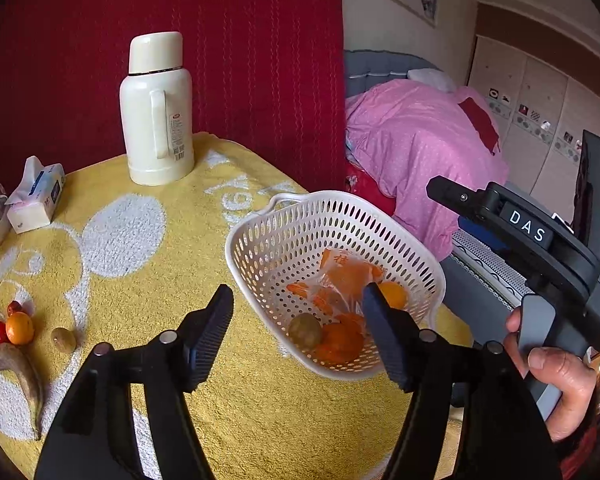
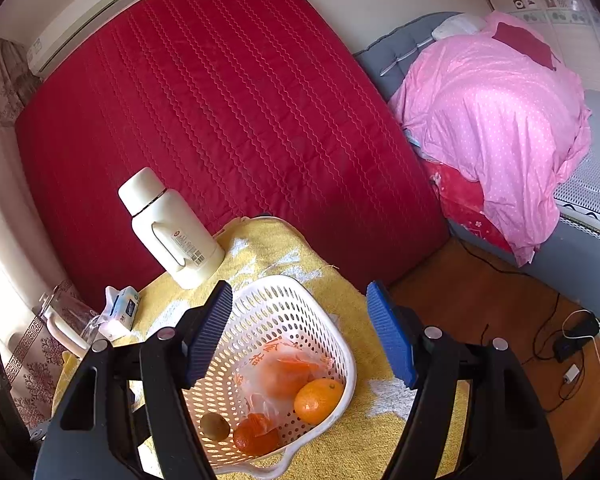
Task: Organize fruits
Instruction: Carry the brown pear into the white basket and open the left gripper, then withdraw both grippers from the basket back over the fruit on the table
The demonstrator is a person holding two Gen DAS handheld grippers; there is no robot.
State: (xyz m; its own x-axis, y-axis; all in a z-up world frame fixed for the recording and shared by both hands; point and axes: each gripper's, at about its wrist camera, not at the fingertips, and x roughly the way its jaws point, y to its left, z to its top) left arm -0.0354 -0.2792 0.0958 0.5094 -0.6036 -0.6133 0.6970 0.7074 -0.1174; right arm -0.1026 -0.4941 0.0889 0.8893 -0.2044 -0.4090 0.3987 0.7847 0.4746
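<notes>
A white perforated basket (image 1: 284, 236) (image 2: 284, 304) sits at the right edge of the yellow towel. It holds oranges (image 1: 338, 342) (image 2: 318, 400), a kiwi (image 1: 305, 330) (image 2: 215, 426) and a plastic-wrapped orange item (image 1: 346, 276) (image 2: 280, 372). On the towel at the far left lie a small orange (image 1: 20, 328), red cherry tomatoes (image 1: 0, 332), a kiwi (image 1: 63, 340) and a brown curved fruit (image 1: 24, 376). My left gripper (image 1: 298, 326) is open and empty, just before the basket. My right gripper (image 2: 300, 332) is open and empty above the basket; its body also shows in the left wrist view (image 1: 540, 248).
A cream thermos (image 1: 156, 108) (image 2: 172, 228) stands at the back of the table. A tissue pack (image 1: 36, 196) (image 2: 120, 312) lies at the left. A red mattress (image 2: 220, 100) leans behind. A bed with a pink quilt (image 1: 420, 144) is to the right.
</notes>
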